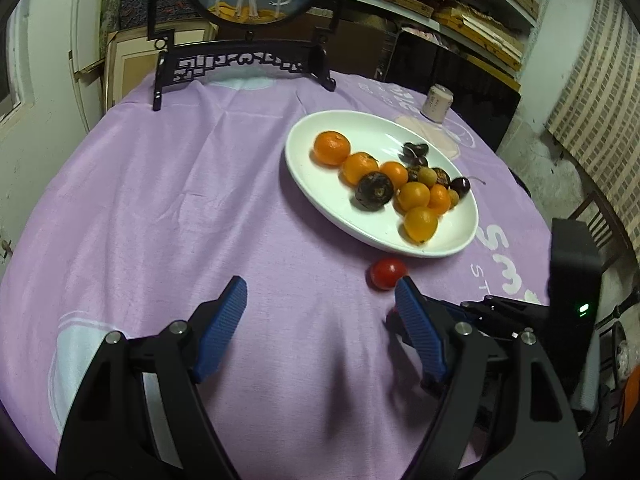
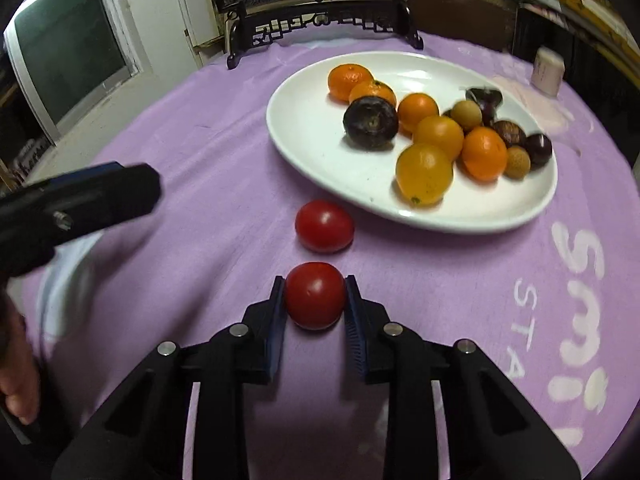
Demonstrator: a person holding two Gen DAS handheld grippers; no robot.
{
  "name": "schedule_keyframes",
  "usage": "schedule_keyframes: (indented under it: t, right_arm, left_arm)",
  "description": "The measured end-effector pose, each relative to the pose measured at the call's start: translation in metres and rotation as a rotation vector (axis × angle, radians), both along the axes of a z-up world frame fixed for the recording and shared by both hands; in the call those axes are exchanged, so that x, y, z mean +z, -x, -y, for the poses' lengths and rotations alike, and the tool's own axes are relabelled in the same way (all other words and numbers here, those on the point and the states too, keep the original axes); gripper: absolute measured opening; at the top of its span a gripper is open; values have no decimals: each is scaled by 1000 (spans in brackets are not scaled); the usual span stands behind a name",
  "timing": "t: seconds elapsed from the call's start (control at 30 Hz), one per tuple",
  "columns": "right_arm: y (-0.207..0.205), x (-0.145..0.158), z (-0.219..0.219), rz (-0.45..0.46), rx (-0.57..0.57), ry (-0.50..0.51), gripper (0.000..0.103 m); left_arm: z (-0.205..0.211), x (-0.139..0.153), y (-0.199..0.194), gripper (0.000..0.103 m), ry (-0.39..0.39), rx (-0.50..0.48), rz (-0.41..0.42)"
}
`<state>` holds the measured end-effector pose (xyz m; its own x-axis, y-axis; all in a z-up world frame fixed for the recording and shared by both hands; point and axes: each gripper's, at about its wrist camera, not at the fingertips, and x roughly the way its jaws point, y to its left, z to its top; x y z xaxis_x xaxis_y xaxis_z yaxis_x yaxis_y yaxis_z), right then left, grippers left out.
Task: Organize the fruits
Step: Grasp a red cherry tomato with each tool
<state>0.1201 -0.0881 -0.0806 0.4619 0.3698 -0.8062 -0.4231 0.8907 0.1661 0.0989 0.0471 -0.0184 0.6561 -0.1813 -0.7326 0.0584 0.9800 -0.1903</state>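
A white oval plate [image 1: 320,184] [image 2: 312,152] on the purple cloth holds several oranges [image 1: 331,147] [image 2: 424,174], a dark round fruit [image 1: 374,191] [image 2: 370,121], and small brown and dark fruits [image 2: 516,134]. My right gripper [image 2: 315,292] is shut on a red tomato [image 2: 315,295], just above the cloth in front of the plate. A second red tomato [image 2: 325,226] [image 1: 387,274] lies on the cloth between it and the plate. My left gripper [image 1: 320,300] is open and empty, left of the loose tomato.
A black carved stand with a round deer picture [image 1: 244,64] stands at the table's far edge. A small pale cup [image 1: 437,103] [image 2: 547,70] sits beyond the plate. The left gripper's body [image 2: 80,204] shows at left in the right wrist view.
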Motion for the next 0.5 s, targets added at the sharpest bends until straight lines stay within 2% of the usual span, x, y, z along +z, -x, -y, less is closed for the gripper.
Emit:
schedule_keyframes:
  t: [0.27,0.4,0.43,0.5]
  right_arm:
    - [19,12,59,-13,-111,-56,30]
    - [28,12,81,-22,-135,-89,30]
    - [30,12,87,-23,-143,-98,30]
    - [31,11,92,-25,-153,-112,29]
  left_arm:
    - [53,-19,-18,78,-63,-97,-61]
    - [76,-39,-41,78,-128,-94,-91]
    - [78,-43,-46,77,-141,-84,-98]
    - [82,-52,-55,65,-154,-76,-115]
